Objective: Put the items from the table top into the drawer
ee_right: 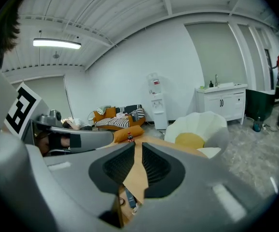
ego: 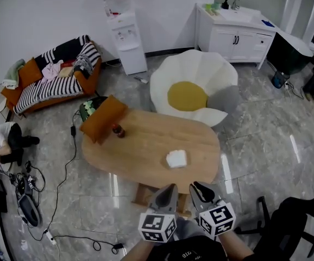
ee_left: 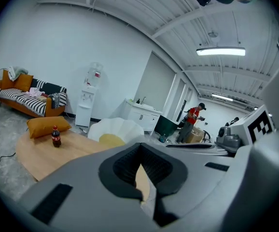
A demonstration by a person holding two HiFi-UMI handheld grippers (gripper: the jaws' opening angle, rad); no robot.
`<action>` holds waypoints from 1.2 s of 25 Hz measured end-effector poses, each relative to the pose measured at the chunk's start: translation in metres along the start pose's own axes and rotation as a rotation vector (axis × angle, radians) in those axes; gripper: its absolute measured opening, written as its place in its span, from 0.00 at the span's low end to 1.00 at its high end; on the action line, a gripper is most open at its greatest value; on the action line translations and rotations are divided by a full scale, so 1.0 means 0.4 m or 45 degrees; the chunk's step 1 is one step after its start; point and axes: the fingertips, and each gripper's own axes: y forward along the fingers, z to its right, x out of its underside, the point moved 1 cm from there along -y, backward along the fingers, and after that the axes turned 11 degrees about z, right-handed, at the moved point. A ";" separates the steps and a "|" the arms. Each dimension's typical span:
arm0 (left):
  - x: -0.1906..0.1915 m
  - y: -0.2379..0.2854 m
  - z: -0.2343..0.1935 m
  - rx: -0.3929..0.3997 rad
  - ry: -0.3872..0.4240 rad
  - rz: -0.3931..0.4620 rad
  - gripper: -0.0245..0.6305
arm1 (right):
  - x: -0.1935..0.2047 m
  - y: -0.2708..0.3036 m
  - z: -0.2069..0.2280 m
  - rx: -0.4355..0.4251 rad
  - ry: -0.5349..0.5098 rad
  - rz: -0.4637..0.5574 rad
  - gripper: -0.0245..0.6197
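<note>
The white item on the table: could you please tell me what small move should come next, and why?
Probably ease the right gripper forward toward the white item and spread its fingers wider. It and the left gripper hang empty at the near edge of the table. The item lies nearest, just ahead, and the right fingers stand only slightly apart.

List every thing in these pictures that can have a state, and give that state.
left hand-held gripper: jaws together, empty.
right hand-held gripper: jaws a slit apart, empty.
cola bottle: upright on the table, capped.
white item: lying flat on the table.
orange cushion: lying on the table's end.
cabinet doors: shut.
</note>
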 end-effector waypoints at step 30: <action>0.218 0.273 -0.328 -0.074 -0.038 -0.191 0.05 | 0.274 0.349 0.165 0.265 0.135 -0.127 0.62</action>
